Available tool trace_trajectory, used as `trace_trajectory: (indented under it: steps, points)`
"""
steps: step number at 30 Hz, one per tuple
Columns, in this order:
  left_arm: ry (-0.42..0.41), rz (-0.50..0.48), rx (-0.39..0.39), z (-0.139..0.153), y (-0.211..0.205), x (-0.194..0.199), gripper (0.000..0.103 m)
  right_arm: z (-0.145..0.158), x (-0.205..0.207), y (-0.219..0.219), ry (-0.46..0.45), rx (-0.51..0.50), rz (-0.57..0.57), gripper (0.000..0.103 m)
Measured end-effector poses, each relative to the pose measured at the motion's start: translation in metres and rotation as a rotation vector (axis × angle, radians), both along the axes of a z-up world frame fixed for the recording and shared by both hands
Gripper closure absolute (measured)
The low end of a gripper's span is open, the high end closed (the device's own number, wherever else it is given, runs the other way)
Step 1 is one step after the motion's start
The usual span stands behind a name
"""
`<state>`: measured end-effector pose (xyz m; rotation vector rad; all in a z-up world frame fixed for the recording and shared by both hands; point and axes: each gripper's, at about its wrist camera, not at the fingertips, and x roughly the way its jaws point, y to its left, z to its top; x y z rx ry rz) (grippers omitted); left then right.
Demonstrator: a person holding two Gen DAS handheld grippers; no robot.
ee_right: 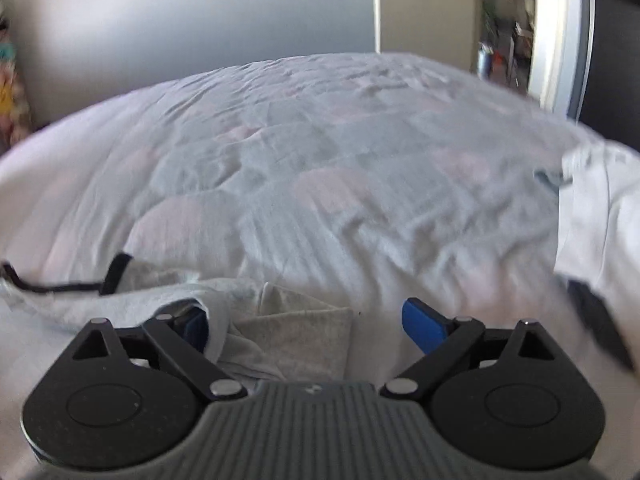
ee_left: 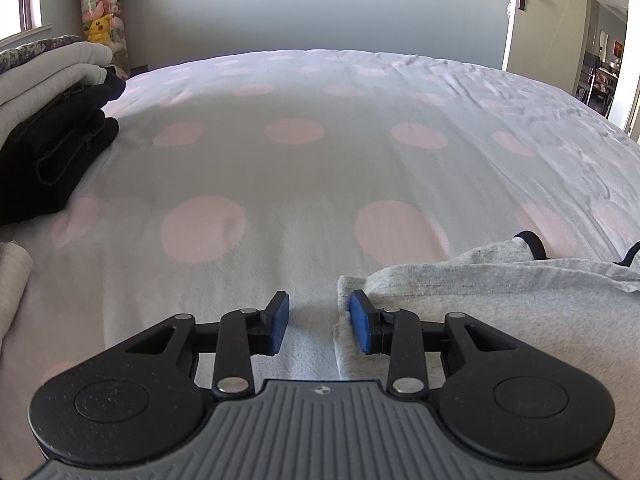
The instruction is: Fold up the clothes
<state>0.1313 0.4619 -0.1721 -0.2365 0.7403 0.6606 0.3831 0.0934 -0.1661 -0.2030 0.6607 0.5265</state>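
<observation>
A: How many clothes are there?

B: One grey garment [ee_left: 500, 320] with black trim lies on the bed [ee_left: 304, 168] at the lower right of the left view. One pile of folded clothes [ee_left: 52, 112] sits at the upper left, black ones under pale ones. One more pale cloth [ee_left: 12, 280] peeks in at the left edge.

A: And how many tools?

B: Two. One in each view.

A: What does the right view show that the left does not?

B: A white piece of clothing [ee_right: 600, 232] at the right edge. It is blurry. The left view alone shows the pile and the stack of soft toys [ee_left: 102, 12] in the upper left corner.

A: What is the left tool [ee_left: 319, 322] doing?

B: It is partly open. Its right blue pad touches the folded edge of the grey garment. Only the bed cover lies between the pads. It grips nothing.

A: And the right tool [ee_right: 308, 328]?

B: It is wide open. A grey fold lies between its pads. The cloth covers part of the left pad. It is let go, not squeezed.
</observation>
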Motion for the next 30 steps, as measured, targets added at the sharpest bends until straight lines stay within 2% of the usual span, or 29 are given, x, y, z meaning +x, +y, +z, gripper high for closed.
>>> trace_trajectory:
  steps: [2,5,7,8,10,11,13,14,15,16,20,22,24,25,27,30]
  points:
    - [0.004,0.001,0.006,0.000,-0.001,0.001,0.063,0.003,-0.006,0.001,-0.032,-0.012,0.017,0.006]
    - [-0.001,0.006,0.000,0.001,-0.001,0.001,0.063,0.009,-0.013,-0.003,-0.027,-0.008,0.037,0.009]
    - [-0.007,0.011,-0.007,0.001,0.000,0.001,0.063,0.010,-0.021,-0.003,-0.010,-0.017,0.071,0.021]
    - [-0.008,0.011,-0.007,0.001,0.000,0.001,0.065,0.010,-0.026,-0.002,-0.004,-0.031,0.092,0.023]
    - [-0.010,0.007,-0.004,0.001,0.000,0.001,0.067,0.010,-0.034,0.002,0.000,-0.054,0.130,0.038]
    - [-0.009,0.006,-0.002,0.001,0.000,0.001,0.067,0.010,-0.037,0.004,0.002,-0.065,0.148,0.040]
    - [-0.007,0.002,0.006,0.001,-0.001,0.001,0.067,0.011,-0.040,0.006,0.008,-0.069,0.161,0.060]
    - [-0.005,0.001,0.009,0.001,-0.001,0.001,0.067,0.012,-0.041,0.005,0.012,-0.067,0.161,0.066]
    - [-0.005,0.001,0.010,0.001,-0.001,0.001,0.067,0.014,-0.043,0.005,0.011,-0.065,0.159,0.078]
    - [-0.006,0.002,0.008,0.001,-0.001,0.001,0.067,0.015,-0.044,0.004,-0.005,-0.062,0.148,0.083]
    - [-0.006,0.001,0.010,0.000,-0.002,0.002,0.068,0.024,-0.037,0.002,-0.121,-0.009,0.091,0.084]
    - [-0.002,-0.003,0.014,0.000,-0.002,0.004,0.069,0.023,-0.028,0.012,-0.207,-0.030,0.077,0.083]
    - [-0.001,-0.007,0.017,-0.001,-0.002,0.004,0.069,0.019,-0.020,0.020,-0.291,-0.038,0.057,0.076]
    - [-0.002,-0.008,0.017,-0.001,-0.001,0.004,0.069,0.017,-0.017,0.022,-0.314,-0.037,0.049,0.068]
    - [-0.007,-0.007,0.014,-0.002,0.000,0.005,0.069,0.011,-0.013,0.020,-0.307,-0.027,0.030,0.064]
    - [-0.020,-0.002,0.005,-0.002,0.001,0.004,0.069,0.009,-0.001,0.007,-0.222,0.047,-0.009,0.064]
